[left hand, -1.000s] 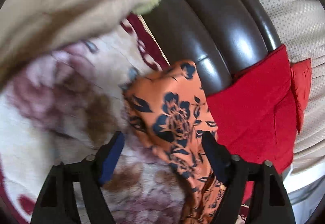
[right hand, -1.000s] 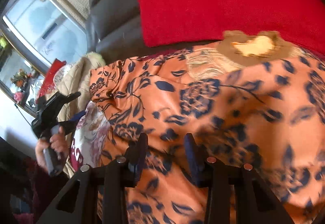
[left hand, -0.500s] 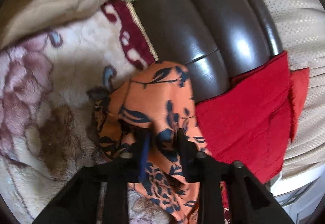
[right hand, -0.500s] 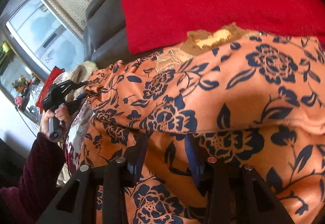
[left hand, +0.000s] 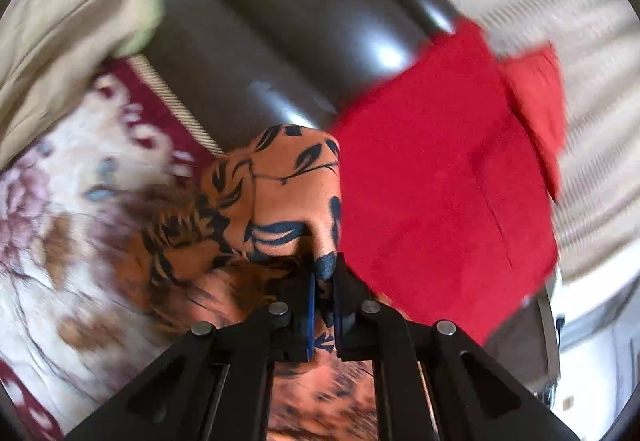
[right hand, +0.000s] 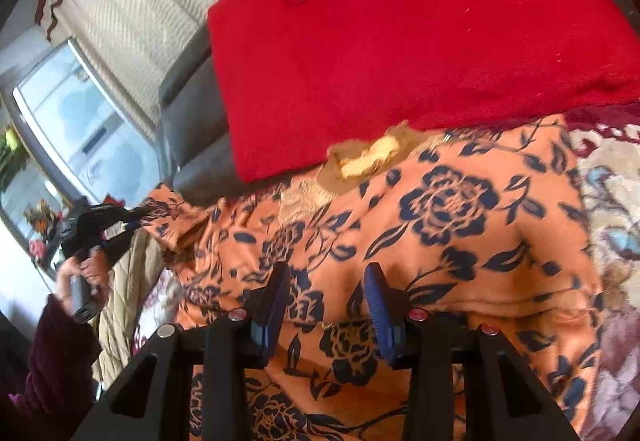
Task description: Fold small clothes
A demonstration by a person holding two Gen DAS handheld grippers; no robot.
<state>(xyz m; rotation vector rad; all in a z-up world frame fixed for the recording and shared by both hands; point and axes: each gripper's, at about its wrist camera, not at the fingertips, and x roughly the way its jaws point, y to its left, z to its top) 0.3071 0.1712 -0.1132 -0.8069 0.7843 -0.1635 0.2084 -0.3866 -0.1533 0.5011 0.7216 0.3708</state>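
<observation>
My left gripper [left hand: 323, 283] has its jaws pinched tight on a bunched fold of the orange cloth printed with dark blue flowers [left hand: 276, 197], which rises in a peak ahead of them. My right gripper [right hand: 327, 281] has its jaws partly open over that cloth [right hand: 452, 225]; I cannot tell whether the pads press it. The cloth lies rumpled and partly doubled over on a cream floral blanket [left hand: 48, 225], its far edge against a red knitted garment [right hand: 400, 41] draped on a dark leather sofa back [left hand: 256, 41]. I count one orange cloth, one red garment, two grippers.
</observation>
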